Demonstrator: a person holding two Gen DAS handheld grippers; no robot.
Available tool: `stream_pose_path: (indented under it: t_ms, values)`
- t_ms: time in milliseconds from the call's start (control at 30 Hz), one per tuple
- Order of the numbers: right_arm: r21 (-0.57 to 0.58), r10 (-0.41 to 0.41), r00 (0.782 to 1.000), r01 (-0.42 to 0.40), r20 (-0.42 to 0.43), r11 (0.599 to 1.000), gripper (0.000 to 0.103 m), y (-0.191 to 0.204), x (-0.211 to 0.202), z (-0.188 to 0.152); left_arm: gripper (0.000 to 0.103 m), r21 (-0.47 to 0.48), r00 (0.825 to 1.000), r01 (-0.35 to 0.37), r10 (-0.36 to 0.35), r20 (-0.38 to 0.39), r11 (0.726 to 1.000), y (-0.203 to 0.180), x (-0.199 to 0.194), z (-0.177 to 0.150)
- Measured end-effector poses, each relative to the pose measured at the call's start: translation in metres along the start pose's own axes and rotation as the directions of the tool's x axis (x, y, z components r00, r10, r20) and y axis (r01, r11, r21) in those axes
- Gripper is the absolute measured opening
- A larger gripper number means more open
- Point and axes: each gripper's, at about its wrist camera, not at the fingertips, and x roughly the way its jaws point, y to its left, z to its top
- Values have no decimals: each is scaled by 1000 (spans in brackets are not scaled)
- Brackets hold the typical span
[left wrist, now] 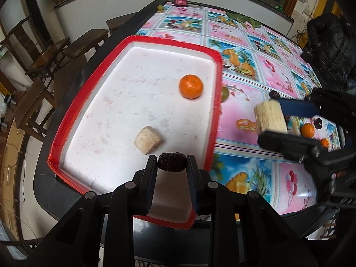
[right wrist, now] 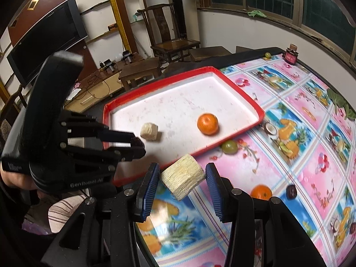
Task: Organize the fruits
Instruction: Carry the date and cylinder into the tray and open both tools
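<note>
My left gripper (left wrist: 171, 162) is shut on a dark red date (left wrist: 172, 162) above the near end of the red-rimmed white tray (left wrist: 213, 102). The tray holds an orange (left wrist: 191, 86) and a pale sugarcane chunk (left wrist: 148, 140). My right gripper (right wrist: 182, 179) is shut on a second pale sugarcane chunk (right wrist: 182, 176), held above the tablecloth just off the tray's (right wrist: 251, 104) near right edge; it also shows in the left wrist view (left wrist: 270, 116). The left gripper (right wrist: 136, 145) shows from the side in the right wrist view.
A green grape (right wrist: 229, 146) lies against the tray's outer rim. On the patterned tablecloth lie an orange (right wrist: 261, 192) and a date (right wrist: 291, 191). A small jar (right wrist: 291, 54) and a green fruit (right wrist: 267, 55) stand at the far table end. Chairs and stools stand beyond.
</note>
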Motion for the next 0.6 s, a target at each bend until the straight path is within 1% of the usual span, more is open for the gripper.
stream_pose_path:
  t_ms: [200, 333, 467, 600]
  values:
    - [20, 35, 999, -36, 8, 999, 44, -5, 18, 23, 24, -47, 1000, -5, 5, -16, 999, 21, 6, -7]
    - [28, 45, 999, -44, -9, 999, 44, -5, 41, 34, 24, -72, 1000, -3, 1, -28, 997, 31, 13, -10]
    - [32, 54, 998, -53, -28, 998, 44, -3, 63, 40, 24, -94, 999, 0, -4, -38, 996, 39, 20, -12]
    - [33, 42, 997, -40, -58, 999, 44, -1, 83, 41, 24, -111, 999, 6, -11, -43, 994, 44, 26, -11]
